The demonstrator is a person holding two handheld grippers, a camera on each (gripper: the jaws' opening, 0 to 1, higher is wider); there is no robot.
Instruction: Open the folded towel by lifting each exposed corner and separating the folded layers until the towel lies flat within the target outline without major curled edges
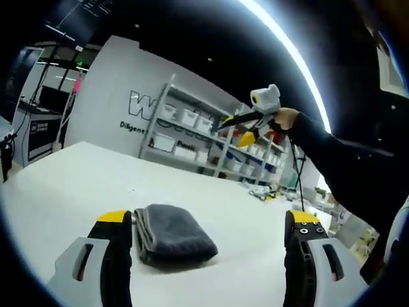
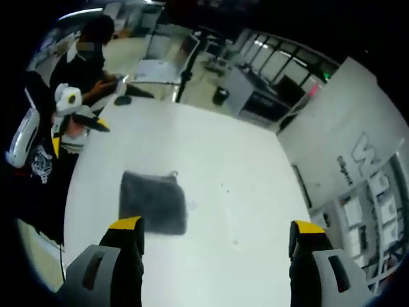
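A dark grey folded towel [image 1: 172, 233] lies on the white table [image 1: 77, 179]. In the left gripper view it sits just ahead of my left gripper [image 1: 209, 220], close to the left-hand jaw; the jaws stand wide open and hold nothing. My right gripper [image 1: 234, 131] hangs in the air above the table's far side, held by a hand with a dark sleeve. From the right gripper view the towel [image 2: 153, 201] lies ahead of the right gripper [image 2: 217, 227], near its left jaw, which is open and empty. The left gripper [image 2: 80, 133] shows at the left table edge.
Shelves with white bins [image 1: 192, 137] and a lettered grey wall [image 1: 115, 102] stand behind the table. A seated person [image 2: 89, 54] is at a desk with a laptop [image 2: 156, 67] past the table's far end. Bare white tabletop [image 2: 236, 166] spreads around the towel.
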